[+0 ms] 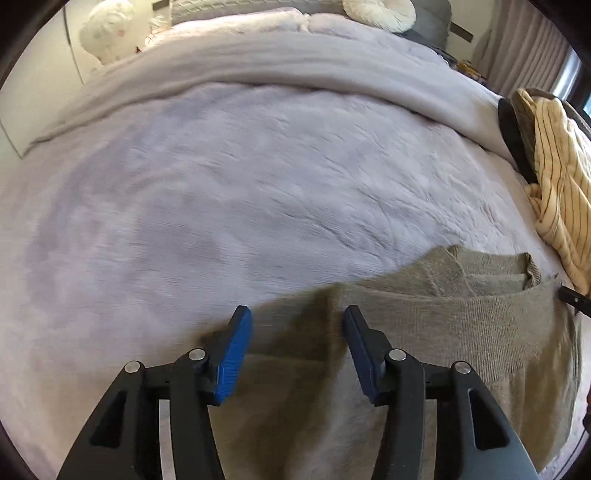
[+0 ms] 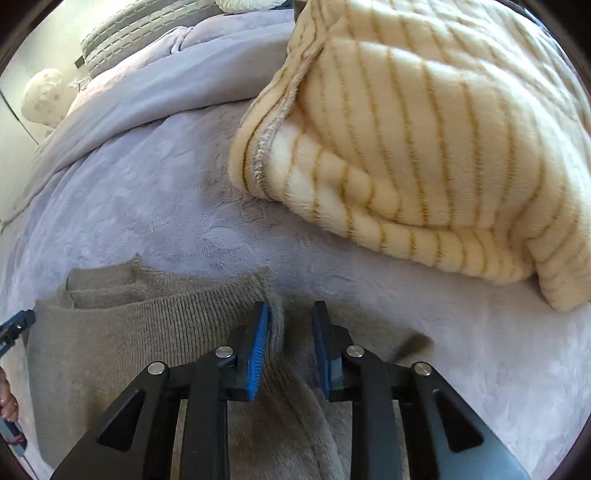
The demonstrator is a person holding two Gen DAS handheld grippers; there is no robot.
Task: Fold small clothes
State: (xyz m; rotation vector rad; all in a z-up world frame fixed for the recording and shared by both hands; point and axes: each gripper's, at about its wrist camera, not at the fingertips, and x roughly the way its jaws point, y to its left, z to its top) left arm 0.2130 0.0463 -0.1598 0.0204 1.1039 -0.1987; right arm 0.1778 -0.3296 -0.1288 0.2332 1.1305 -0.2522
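Observation:
An olive-brown knit garment lies folded flat on the lilac bedspread, its collar end toward the far side. My left gripper hovers over the garment's left edge, jaws open, blue pads apart with nothing clamped. In the right wrist view the same garment fills the lower left. My right gripper stands over its right edge with a narrower gap; cloth lies under and between the pads, which do not press on it. The left gripper's tip shows at the garment's far left.
A cream fleece blanket with tan stripes is heaped just beyond and right of the garment, also seen at the right edge. A rolled duvet and pillows lie at the bed's head. A hand shows at the left border.

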